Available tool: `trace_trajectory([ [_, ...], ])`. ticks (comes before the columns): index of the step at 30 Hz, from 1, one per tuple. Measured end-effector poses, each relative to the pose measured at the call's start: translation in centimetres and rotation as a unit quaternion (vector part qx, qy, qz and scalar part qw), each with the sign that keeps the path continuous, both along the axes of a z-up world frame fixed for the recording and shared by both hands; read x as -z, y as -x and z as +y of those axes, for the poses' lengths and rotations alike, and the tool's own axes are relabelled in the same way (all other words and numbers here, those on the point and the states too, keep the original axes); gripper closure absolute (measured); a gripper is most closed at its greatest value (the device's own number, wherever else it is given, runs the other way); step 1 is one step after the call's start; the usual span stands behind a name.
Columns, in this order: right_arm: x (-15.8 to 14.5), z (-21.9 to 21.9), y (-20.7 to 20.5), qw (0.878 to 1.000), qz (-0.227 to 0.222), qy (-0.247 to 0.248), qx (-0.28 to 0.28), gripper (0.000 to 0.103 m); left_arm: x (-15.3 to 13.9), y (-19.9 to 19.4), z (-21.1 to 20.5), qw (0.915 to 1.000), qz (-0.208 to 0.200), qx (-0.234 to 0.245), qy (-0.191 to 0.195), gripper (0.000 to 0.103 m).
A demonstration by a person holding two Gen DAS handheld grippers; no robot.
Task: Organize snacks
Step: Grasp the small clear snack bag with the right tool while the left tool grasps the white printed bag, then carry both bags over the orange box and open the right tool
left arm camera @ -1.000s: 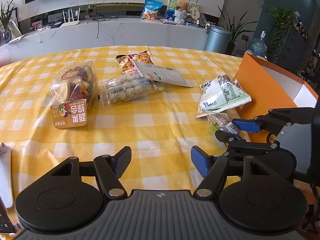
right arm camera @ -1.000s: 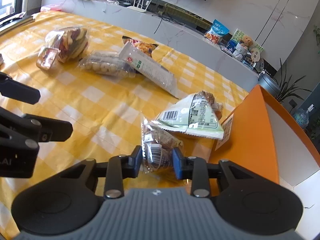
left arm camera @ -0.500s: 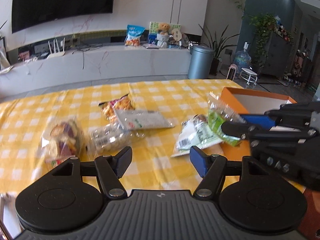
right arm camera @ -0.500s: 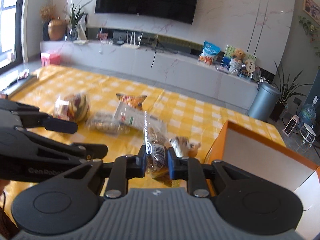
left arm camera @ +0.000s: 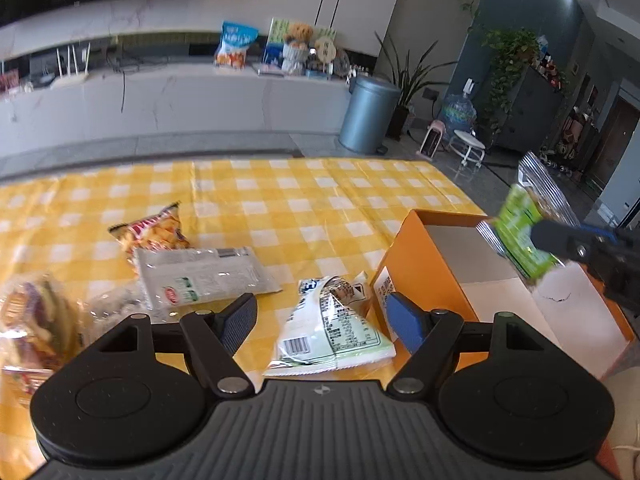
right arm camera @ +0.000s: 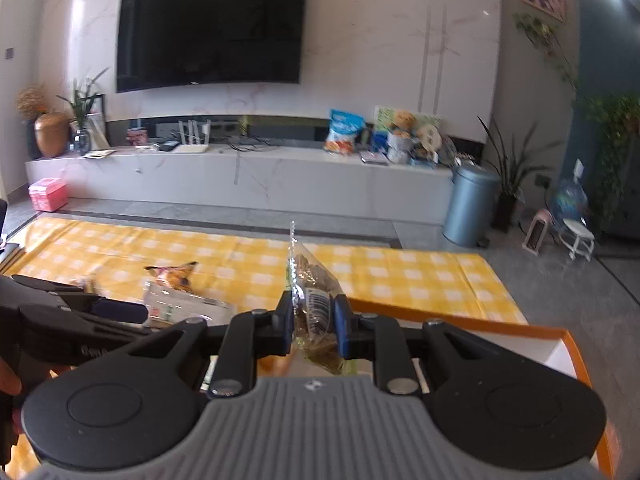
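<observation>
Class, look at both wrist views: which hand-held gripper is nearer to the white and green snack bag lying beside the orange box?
Left. The left hand-held gripper hovers open directly over the white and green snack bag. The right hand-held gripper is raised above the orange box, clamping a clear snack packet.

I see a yellow-checked cloth [left arm camera: 320,208] over the desk, matt and creased. The snack packets are glossy plastic film: a crinkly clear one [right arm camera: 314,312] between my right jaws, a white-green one [left arm camera: 336,328] lying flat. The orange box [left arm camera: 424,276] looks like smooth card. Both grippers show matt black plastic with ribbed blue pads [left arm camera: 404,322].
</observation>
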State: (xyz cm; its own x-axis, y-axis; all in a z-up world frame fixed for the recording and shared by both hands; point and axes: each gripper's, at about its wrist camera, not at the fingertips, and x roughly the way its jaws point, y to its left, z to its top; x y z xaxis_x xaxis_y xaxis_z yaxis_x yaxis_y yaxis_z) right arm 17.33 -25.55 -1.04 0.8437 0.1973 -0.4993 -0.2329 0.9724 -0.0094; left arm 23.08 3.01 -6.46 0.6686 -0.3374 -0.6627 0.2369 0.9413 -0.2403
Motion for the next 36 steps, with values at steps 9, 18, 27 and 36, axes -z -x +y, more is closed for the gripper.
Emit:
trace_trajectory([
  [9, 3.5, -4.5, -4.7, 0.989, 0.111, -0.085, 0.038, 0.085, 3.3, -3.7, -2.1, 0.9980, 0.060, 0.013, -0.013, 0.018],
  [18, 5.9, -5.1, -7.6, 0.985, 0.157, -0.058, 0.045, 0.085, 5.2, -5.3, -3.4, 0.9951, 0.088, 0.023, -0.038, 0.030],
  [27, 8.0, -7.2, -10.2, 0.971, 0.224, -0.073, 0.051, 0.085, 4.6, -4.6, -4.4, 0.9948, 0.068, 0.040, -0.065, 0.051],
  [36, 8.5, -7.1, -11.6, 0.965, 0.248, -0.072, 0.046, 0.084, -0.4, -2.9, -3.4, 0.9987, 0.003, 0.025, -0.044, 0.054],
])
